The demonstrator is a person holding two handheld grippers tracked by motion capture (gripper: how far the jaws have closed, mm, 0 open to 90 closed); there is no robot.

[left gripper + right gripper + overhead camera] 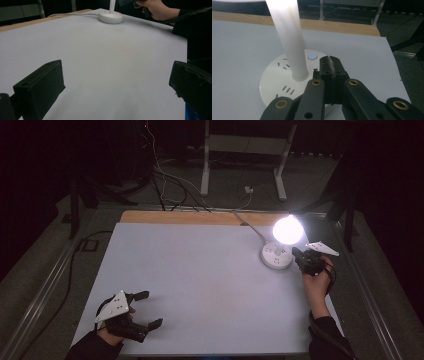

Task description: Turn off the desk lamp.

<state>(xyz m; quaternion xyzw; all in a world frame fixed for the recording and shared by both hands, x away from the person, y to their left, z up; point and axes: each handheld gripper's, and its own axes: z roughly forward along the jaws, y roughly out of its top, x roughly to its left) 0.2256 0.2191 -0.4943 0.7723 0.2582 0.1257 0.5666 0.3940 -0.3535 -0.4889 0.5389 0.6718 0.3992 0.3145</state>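
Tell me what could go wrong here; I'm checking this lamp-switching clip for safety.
1. The right gripper, fingers shut, sits over the lamp base near the lit blue button; a push off to one side could slide the base across the white table.
2. The stem rises close beside the fingers, so a sideways move might knock it.
3. The lit head glares, hiding detail there.
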